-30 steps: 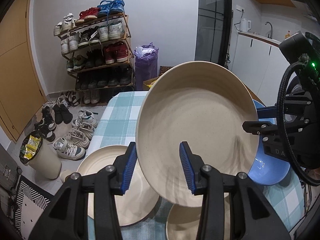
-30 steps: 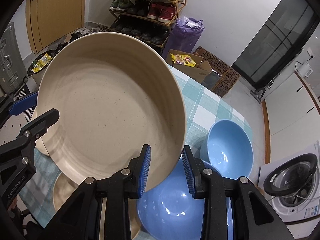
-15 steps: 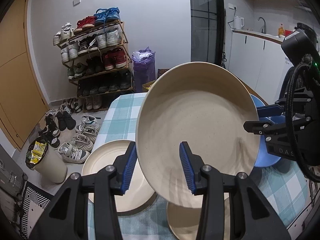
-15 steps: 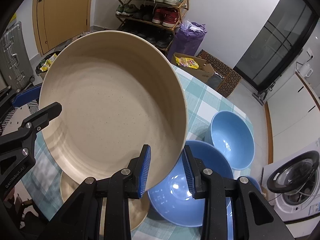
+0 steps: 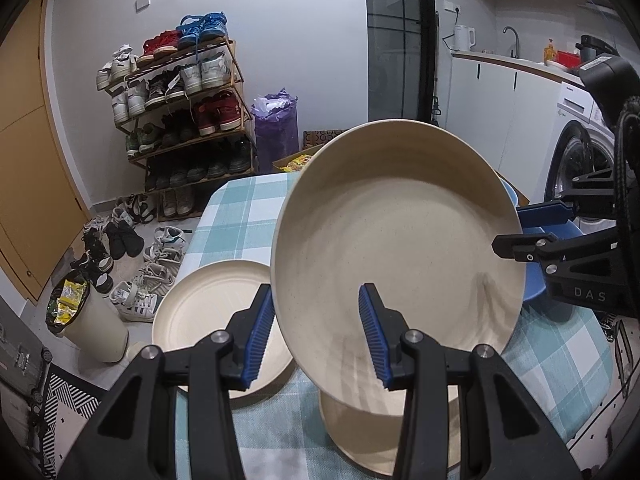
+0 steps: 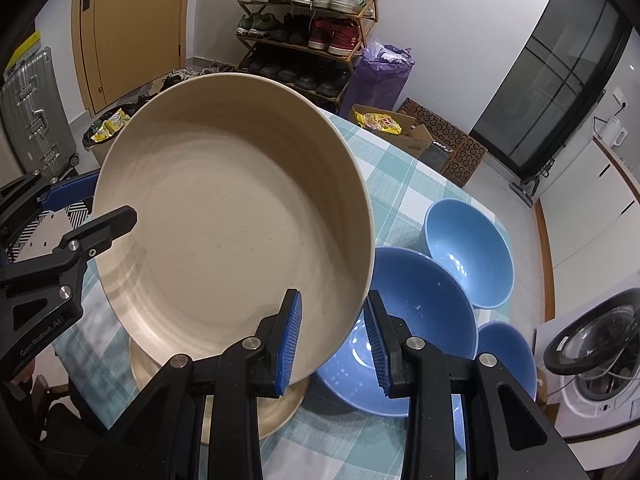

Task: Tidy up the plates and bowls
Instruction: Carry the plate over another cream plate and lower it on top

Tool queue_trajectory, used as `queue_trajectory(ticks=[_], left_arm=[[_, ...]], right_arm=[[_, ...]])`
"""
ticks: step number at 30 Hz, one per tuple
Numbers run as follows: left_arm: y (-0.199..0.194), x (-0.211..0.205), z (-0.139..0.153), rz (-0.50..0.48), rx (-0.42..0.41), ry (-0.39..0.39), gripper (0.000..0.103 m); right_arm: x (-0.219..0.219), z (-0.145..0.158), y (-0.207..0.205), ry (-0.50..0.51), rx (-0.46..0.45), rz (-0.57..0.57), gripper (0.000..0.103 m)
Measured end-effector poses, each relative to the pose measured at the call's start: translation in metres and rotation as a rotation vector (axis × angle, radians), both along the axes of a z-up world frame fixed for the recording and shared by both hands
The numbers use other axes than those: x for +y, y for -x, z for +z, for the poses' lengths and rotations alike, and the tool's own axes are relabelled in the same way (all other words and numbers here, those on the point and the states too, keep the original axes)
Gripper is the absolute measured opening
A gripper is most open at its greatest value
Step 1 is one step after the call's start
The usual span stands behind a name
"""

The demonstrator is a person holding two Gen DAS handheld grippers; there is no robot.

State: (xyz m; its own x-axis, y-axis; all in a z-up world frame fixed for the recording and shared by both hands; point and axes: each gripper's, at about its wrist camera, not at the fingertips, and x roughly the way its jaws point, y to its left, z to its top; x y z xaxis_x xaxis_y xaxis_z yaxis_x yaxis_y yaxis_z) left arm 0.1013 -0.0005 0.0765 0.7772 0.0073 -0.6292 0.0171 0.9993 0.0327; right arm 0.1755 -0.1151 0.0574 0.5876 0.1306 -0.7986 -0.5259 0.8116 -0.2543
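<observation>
Holding a large, shallow beige speckled dish (image 5: 396, 248) tilted in the air above the table, with both tools clamped on its rim. At far left, past the table edge, I see a wooden shoe rack (image 5: 180, 120) against the wall and loose shoes on the floor. On the teal-and-white checked tablecloth (image 5: 236, 216), a flat cream plate (image 5: 208, 312) lies left of the lifted dish. My left gripper (image 5: 320, 334) grips the dish's near-left rim: one blue ribbed pad sits against the outside, the other inside the bowl. Directly below the dish a second beige dish (image 5: 352, 432) rests on the cloth, mostly hidden.

From the right wrist view, my right gripper (image 6: 334, 338) pinches the opposite rim, the wall of the dish between its two blue pads. To its right, three blue glossy bowls sit on the cloth: a large blue bowl (image 6: 416, 312) just beside the lifted dish, a medium blue bowl (image 6: 468, 252) behind it and touching, and a small blue bowl (image 6: 504, 356) nearest the table edge. Beyond that edge, a white front-loading washing machine (image 6: 596, 360) stands at far right.
</observation>
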Motion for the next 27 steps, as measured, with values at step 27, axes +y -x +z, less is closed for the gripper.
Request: queue_trajectory(ticks=[27], left_arm=[[0.013,0.0,-0.047,-0.02,0.097,0.008,0.042]], right_arm=[[-0.004,-0.052,0.02,0.024,0.086,0.043,0.032]])
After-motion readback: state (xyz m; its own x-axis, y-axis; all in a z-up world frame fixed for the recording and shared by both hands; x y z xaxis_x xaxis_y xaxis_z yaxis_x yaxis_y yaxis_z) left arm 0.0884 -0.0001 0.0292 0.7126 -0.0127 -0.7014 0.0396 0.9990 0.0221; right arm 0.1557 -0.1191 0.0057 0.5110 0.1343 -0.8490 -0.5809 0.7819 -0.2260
